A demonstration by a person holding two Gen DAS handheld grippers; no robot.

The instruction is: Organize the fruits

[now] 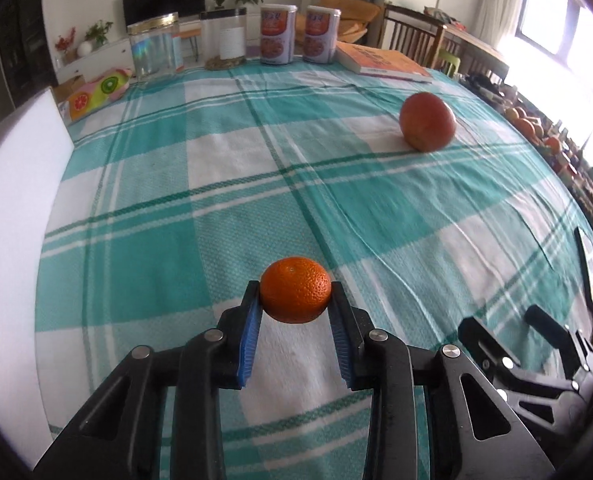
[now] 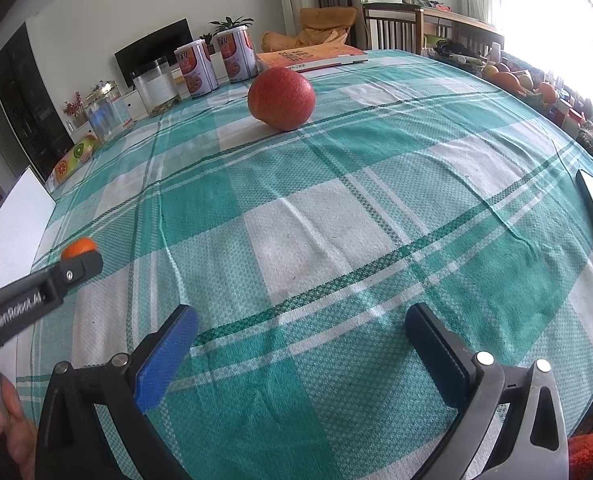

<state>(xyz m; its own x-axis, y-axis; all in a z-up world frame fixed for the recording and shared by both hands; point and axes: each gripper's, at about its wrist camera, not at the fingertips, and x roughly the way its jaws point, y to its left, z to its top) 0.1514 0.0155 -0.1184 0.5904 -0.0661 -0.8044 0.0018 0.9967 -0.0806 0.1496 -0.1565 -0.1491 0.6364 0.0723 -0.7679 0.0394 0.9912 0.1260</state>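
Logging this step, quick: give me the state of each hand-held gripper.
Left hand-held gripper: closed on the small orange.
Right hand-held gripper: open, holding nothing, over the checked tablecloth.

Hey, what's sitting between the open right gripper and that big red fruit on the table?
Nothing but bare checked tablecloth lies between the right gripper and the red fruit, as the right wrist view shows.
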